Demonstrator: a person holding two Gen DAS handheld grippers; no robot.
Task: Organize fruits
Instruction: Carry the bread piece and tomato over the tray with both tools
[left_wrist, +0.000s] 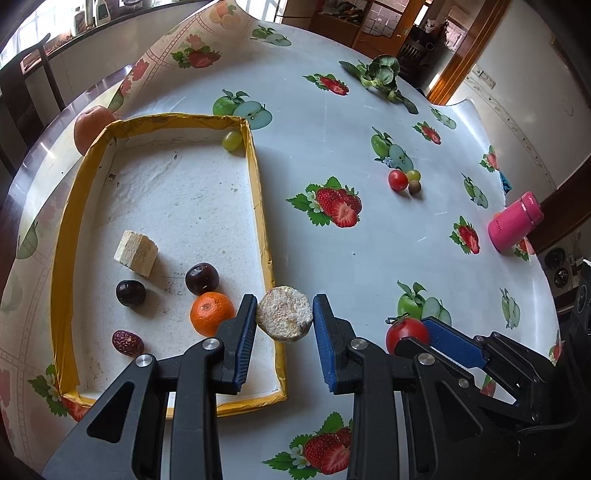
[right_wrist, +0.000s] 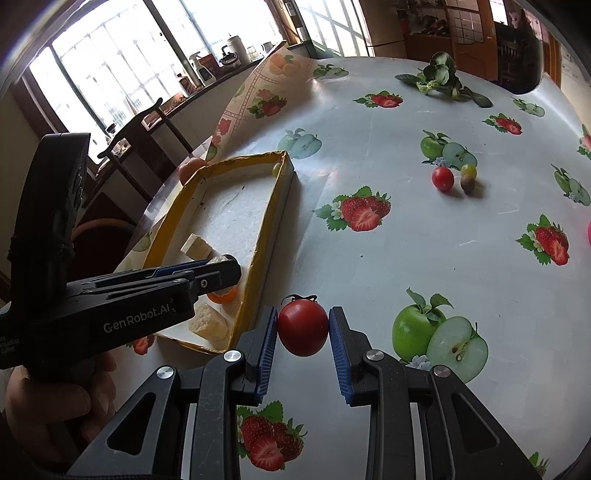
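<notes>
My left gripper (left_wrist: 284, 314) is shut on a pale, rough round disc (left_wrist: 284, 313) and holds it over the right rim of the yellow-edged tray (left_wrist: 258, 184). The tray holds a mandarin (left_wrist: 212, 313), two dark plums (left_wrist: 201, 278), a red date (left_wrist: 127, 342), a pale block (left_wrist: 136, 253) and a green grape (left_wrist: 232, 140). My right gripper (right_wrist: 303, 326) is shut on a red tomato (right_wrist: 303, 326) above the tablecloth, just right of the tray (right_wrist: 273, 206). The left gripper (right_wrist: 221, 266) shows side-on, with a hand (right_wrist: 48, 402) on its grip.
Loose on the cloth sit a cherry tomato (left_wrist: 398, 180), a green grape (left_wrist: 413, 174) and a small brown fruit (left_wrist: 414, 187). A pink bottle (left_wrist: 515, 221) lies at the right edge, a leafy green (left_wrist: 380, 75) far back, and an apple (left_wrist: 92, 127) behind the tray. A pale chunk (right_wrist: 208, 321) lies in the tray's near corner.
</notes>
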